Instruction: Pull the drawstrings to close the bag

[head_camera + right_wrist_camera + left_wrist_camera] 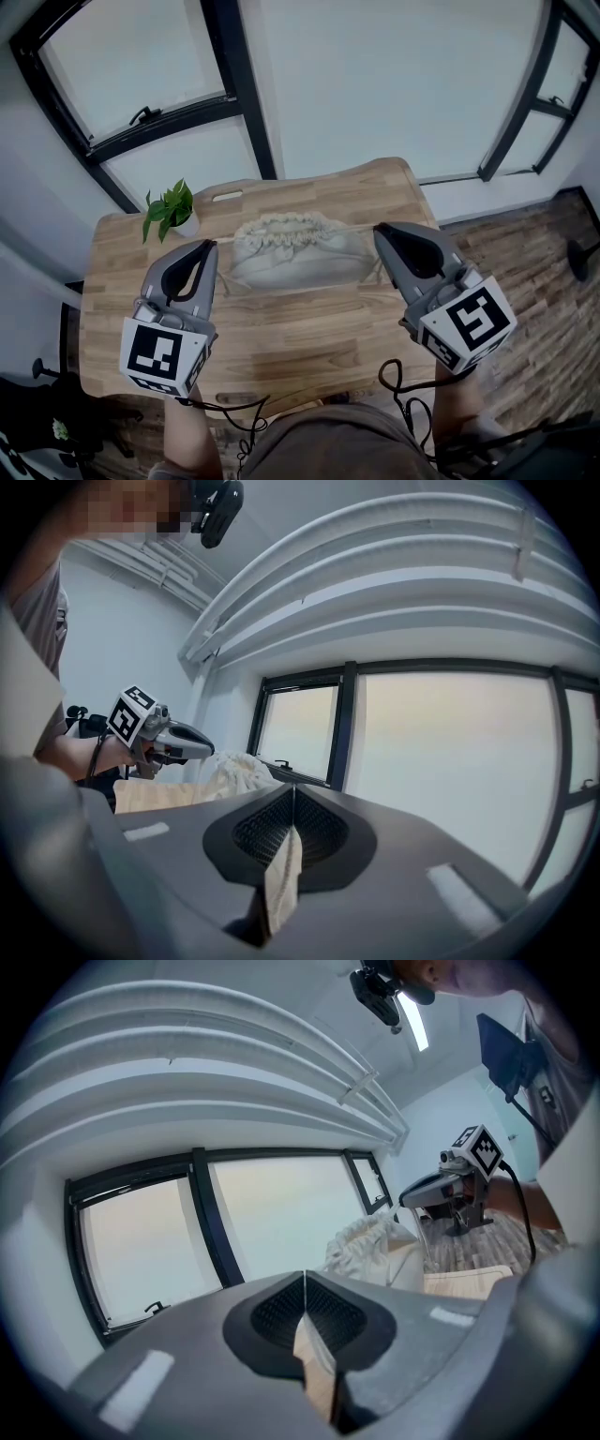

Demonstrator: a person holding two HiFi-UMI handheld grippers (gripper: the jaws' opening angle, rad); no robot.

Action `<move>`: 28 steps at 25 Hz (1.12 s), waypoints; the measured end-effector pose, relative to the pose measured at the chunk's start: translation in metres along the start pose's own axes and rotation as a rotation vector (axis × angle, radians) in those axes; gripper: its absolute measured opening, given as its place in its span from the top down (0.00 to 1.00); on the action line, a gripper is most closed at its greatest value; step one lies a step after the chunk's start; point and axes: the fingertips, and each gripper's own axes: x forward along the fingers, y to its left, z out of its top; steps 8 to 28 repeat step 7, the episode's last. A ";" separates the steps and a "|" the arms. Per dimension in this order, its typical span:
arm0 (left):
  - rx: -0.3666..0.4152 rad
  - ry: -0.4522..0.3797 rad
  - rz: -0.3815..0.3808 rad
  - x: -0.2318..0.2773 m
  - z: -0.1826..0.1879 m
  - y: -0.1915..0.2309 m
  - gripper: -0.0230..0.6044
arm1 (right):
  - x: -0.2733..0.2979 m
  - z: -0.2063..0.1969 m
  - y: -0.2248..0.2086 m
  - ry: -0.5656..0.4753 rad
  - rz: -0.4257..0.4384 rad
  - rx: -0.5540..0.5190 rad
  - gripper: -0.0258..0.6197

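Observation:
A pale cloth drawstring bag (295, 253) lies in the middle of the wooden table (300, 328), its mouth gathered into tight ruffles. A thin drawstring runs out of each side of the mouth to a gripper tip. My left gripper (210, 244) is at the bag's left end, jaws shut on the left drawstring. My right gripper (379, 229) is at the bag's right end, shut on the right drawstring; a beige strip shows between its jaws (293, 794). The left gripper view (305, 1283) shows the bag (370, 1241) to the right, with the right gripper behind it.
A small potted plant (171, 208) stands at the table's back left, close to my left gripper. Dark-framed windows (234, 94) are beyond the far edge. Black cables (398, 384) hang at the near edge by the person's lap.

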 end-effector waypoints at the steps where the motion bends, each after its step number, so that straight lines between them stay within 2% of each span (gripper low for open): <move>1: 0.000 0.000 -0.001 0.000 0.000 0.000 0.95 | 0.000 0.000 0.000 0.000 -0.001 -0.001 0.91; 28: -0.001 -0.002 -0.002 0.000 0.000 0.000 0.95 | 0.001 0.000 -0.001 0.003 -0.004 -0.007 0.91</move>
